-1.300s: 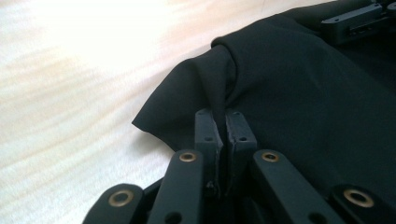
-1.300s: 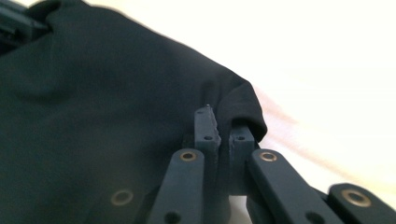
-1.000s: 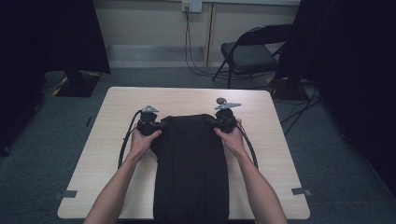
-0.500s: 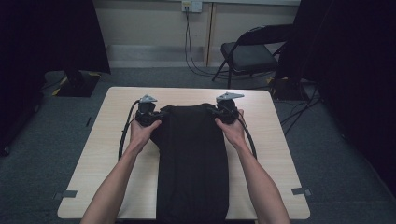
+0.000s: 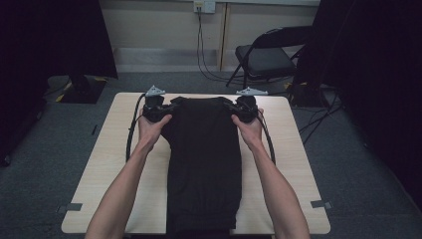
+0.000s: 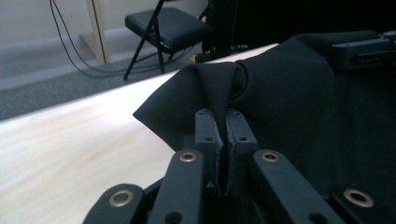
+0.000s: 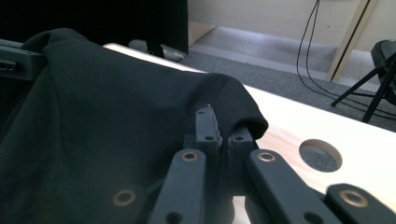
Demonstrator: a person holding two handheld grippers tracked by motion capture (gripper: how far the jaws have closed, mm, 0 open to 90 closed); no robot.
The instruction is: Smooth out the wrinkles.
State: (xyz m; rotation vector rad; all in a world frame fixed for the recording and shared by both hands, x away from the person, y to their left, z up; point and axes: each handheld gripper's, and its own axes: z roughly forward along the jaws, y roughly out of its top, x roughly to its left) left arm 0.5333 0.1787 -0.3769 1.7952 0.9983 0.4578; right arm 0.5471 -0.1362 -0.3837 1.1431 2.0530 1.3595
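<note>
covering the middle of your light wooden surface (image 5: 104, 164) from the near edge almost to the far one, the black garment (image 5: 204, 164) is the biggest thing in front of you. its near part lies flat on the surface, with the hem at the near edge, and its far end is drawn up at both corners. in the right claw view a round hole (image 7: 321, 155) shows in the surface, just beside the garment's corner.

beyond the surface, on the grey floor, a black folding chair (image 5: 263, 57) stands at the far right, near cables (image 5: 201, 45) that hang from a wall outlet.

your left hand (image 5: 152, 124) and right hand (image 5: 249, 127) sit on either side of the garment's far end, well apart, each around its tool.

your left claw (image 6: 222, 119) is closed tight on a bunched fold of the garment's far left corner; the cloth gathers into a peak just above the jaws. your right claw (image 7: 219, 126) is closed the same way on the far right corner, with the cloth draped over and around the jaws.
</note>
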